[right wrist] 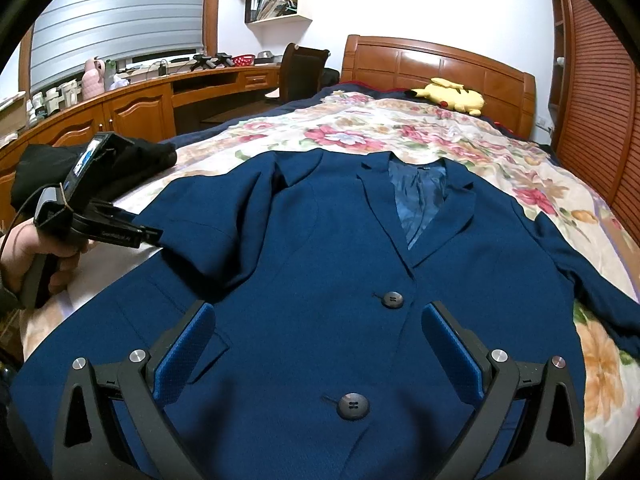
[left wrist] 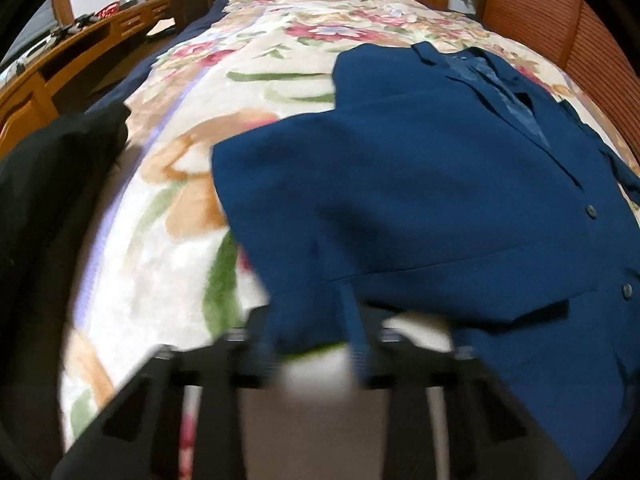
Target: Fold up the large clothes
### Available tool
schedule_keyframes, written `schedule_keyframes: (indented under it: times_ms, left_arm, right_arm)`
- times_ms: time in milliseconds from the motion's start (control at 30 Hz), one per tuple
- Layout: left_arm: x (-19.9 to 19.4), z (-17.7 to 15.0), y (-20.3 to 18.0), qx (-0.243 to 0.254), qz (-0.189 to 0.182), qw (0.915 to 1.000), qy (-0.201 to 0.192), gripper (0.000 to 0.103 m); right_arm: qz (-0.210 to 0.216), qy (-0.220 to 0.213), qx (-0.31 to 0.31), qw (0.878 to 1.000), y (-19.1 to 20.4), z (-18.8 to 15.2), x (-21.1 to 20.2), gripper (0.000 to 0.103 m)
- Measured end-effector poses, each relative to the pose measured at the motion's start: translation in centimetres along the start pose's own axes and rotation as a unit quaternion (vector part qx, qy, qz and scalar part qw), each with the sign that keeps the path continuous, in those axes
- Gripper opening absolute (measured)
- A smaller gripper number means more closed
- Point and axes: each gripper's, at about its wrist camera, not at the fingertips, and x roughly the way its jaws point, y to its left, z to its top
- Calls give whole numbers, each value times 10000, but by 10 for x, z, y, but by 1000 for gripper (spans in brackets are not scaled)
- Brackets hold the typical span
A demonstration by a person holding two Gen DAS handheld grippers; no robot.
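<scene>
— Where's the jacket (right wrist: 320, 264) now?

— I see it spread front-up on the bed (right wrist: 460, 136), collar toward twelve o'clock. At nine o'clock my left gripper (right wrist: 154, 236) has its fingers closed on the sleeve (right wrist: 208, 216) end; its own view is blurred, so that grip is probably thin.

— And the right one?

— My right gripper (right wrist: 320, 344) hangs over the lower front, fingers spread wide, holding nothing.
</scene>
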Motion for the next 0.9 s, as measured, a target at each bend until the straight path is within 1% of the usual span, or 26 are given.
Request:
schedule_keyframes:
  times_ms: [33,67,100,167,200,267,433,533,633,733,800,867,900]
  left_arm:
    - [-3,2,-3,28,15,10000,-12,12]
    - [-10,4,-7,49,65,9999,-118,11]
    - [-18,7,-12,64,73,9997,-244,11]
    - [-41,16,-26,106,-30,9981,-612,10]
    - [-47,19,-32,126,-63,9973,-715,10]
    - [-68,27,-53,278,-191,9943,-1011,10]
    - [-108,39,-109,690,-653,9843,-1490,10]
    - [-126,39,-142,968,-917,9773,-1647,10]
    - [-137,39,-173,1189,-1192,9708,-1706,10]
    - [-147,28,-191,1364,-1363,9652,-1765,10]
    - [-148,23,-197,1375,-1398,9646,-1765,11]
    - [-148,17,-202,1439,-1315,9650,-1755,20]
    - [-149,15,-203,1486,-1330,9635,-1784,35]
  right_arm:
    - [-7,-13,-9,10000,-1,0,-1,103]
    - [-21,-30,-16,10000,-2,0,-2,103]
    - [-48,-53,-21,10000,-3,-1,-5,103]
    - [-88,-99,-12,9999,-6,-2,-9,103]
    - [-104,-121,5,9999,-9,-3,-12,103]
    - [-143,-142,31,9998,-13,-6,-16,103]
    - [-334,-138,81,9993,-26,-14,-29,103]
    - [-480,-123,126,9987,-36,-20,-36,103]
    - [-614,-97,190,9979,-46,-27,-44,103]
    - [-727,-68,267,9970,-55,-33,-52,103]
    - [-778,-65,339,9964,-59,-35,-57,103]
    - [-806,-63,397,9959,-60,-37,-60,103]
    - [-817,-60,428,9957,-61,-37,-61,103]
